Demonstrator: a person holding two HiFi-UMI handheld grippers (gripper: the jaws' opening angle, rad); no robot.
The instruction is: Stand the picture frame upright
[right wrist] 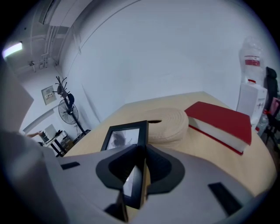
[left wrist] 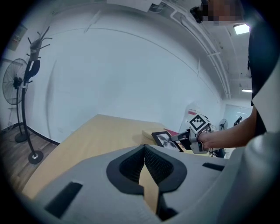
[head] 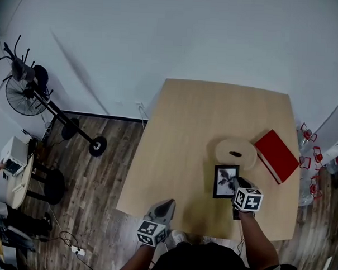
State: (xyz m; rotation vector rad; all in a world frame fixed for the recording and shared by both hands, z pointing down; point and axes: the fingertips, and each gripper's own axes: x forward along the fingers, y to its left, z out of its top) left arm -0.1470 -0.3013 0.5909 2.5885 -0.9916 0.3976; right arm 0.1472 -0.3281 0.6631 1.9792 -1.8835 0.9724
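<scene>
Gripping the picture frame [right wrist: 124, 135] by its near edge, the right claw [right wrist: 139, 151] is seen narrowed onto the black border, with both pads pressed against it. In the left gripper view the frame [left wrist: 165, 139] is held at a slant, face turned upward, not upright; whether its far edge touches the desk [head: 192, 121] cannot be told. The left claw [left wrist: 143, 148] is closed, tips met, and nothing is held between them.

From the head view, the right claw [head: 238, 186] is reached forward over the desk's near right part, the forearm angled in from below, and the frame [head: 225, 181] is found there, near the front edge. The left claw [head: 165, 207] is kept low at the desk's near left corner, apart from everything on it.

A beige roll [head: 235, 153] lies just beyond the frame, close to its far edge, and a red book [head: 276, 155] lies just right of the roll. Bare desk is left open to the left of the frame and toward the far edge. A standing fan [head: 22, 91] is placed on the floor well off to the left.
</scene>
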